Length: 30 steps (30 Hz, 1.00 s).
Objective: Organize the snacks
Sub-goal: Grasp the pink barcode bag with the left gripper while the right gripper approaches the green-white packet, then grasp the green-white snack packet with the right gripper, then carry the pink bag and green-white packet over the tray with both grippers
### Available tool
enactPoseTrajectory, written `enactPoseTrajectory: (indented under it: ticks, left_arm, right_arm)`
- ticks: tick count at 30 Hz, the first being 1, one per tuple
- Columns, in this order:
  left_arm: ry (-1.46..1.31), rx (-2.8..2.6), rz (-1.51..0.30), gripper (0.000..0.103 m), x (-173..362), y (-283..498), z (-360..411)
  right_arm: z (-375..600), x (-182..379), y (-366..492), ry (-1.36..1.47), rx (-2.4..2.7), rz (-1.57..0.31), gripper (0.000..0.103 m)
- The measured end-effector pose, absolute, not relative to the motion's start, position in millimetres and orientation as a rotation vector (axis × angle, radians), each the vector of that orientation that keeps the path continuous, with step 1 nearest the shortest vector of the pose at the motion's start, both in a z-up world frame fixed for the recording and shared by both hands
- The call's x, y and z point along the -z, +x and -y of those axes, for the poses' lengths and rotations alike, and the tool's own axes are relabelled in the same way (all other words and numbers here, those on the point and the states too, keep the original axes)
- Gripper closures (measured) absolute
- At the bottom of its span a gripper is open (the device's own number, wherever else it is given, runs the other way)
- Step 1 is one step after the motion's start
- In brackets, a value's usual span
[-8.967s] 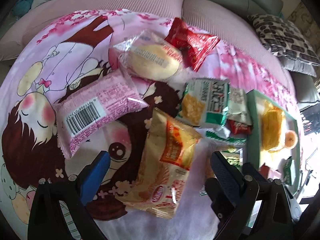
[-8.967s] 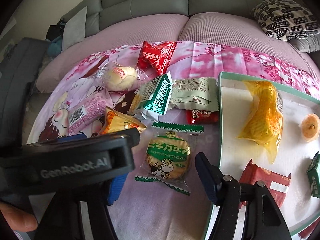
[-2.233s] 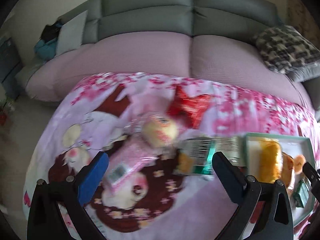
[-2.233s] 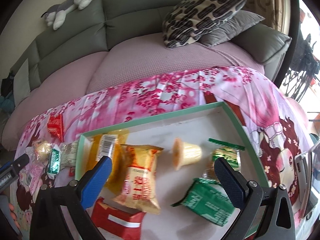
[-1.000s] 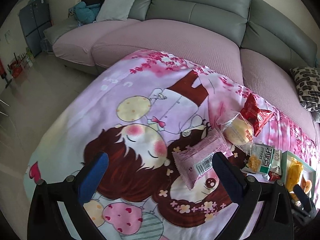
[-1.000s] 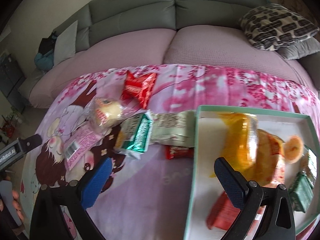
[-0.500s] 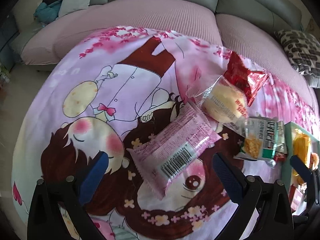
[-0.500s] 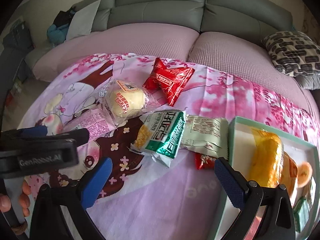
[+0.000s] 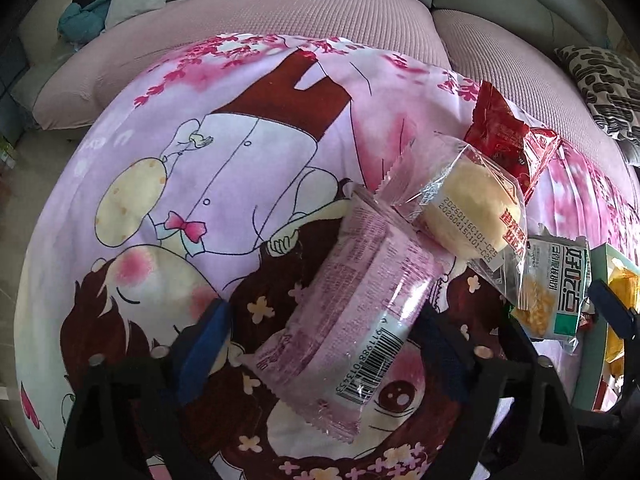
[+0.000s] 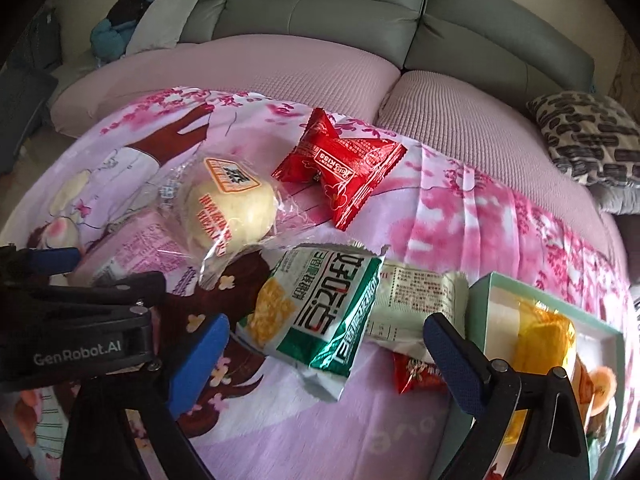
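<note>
My left gripper (image 9: 322,350) is open, its blue pads on either side of a pink snack packet (image 9: 352,312) with a barcode, lying on the cartoon blanket (image 9: 224,152). My right gripper (image 10: 326,354) is open over a green and white cracker packet (image 10: 320,308). A clear-wrapped round bun (image 10: 230,208) and a red packet (image 10: 340,164) lie behind. A pale packet (image 10: 420,300) and a small red packet (image 10: 416,372) lie beside the green-rimmed tray (image 10: 480,292), which holds a yellow bag (image 10: 540,344).
The blanket covers a pink sofa seat (image 10: 240,68) with grey backrests (image 10: 320,4). A patterned cushion (image 10: 588,136) lies at the right. The left gripper's body (image 10: 76,328) fills the left of the right wrist view. Floor shows at the far left (image 9: 24,168).
Both grippers have come lower and closer to the blanket. The left one now straddles the pink packet; the right one now hangs over the green cracker packet. Both remain open.
</note>
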<state>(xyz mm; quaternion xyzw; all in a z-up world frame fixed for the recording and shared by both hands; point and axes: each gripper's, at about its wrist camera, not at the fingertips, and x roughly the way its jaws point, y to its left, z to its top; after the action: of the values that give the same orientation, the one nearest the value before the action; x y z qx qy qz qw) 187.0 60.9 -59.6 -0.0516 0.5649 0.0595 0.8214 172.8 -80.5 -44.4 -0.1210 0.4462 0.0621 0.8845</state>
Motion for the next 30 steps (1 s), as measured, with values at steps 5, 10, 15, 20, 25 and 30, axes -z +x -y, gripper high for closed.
enactPoseTrajectory:
  ticks: [5,10,15,20,25,30]
  left_arm:
    - [-0.093,-0.13,-1.203,0.035,59,190,-57]
    - [-0.087,-0.149,-1.209,0.052,57,189,-58]
    - [-0.128,-0.162,-1.204,0.059,53,186,-65]
    - [-0.174,-0.181,-1.188,0.062,48,181,-74]
    - [-0.191,-0.18,-1.137,0.062,31,171,-81]
    - [-0.196,-0.179,-1.09,0.062,15,167,-81]
  right_arm:
    - [77,44,173,-0.267,-0.124,-0.91,0.021]
    - [74,44,173,-0.275,-0.126,-0.904,0.039]
    - [81,41,170,-0.239,-0.132,-0.903,0.046]
    - [89,36,168,-0.177,-0.146,-0.914,0.047]
    - [98,30,164,-0.111,-0.16,-0.923,0.047]
    - [106,18,157,-0.083,-0.15,-0.913,0.047]
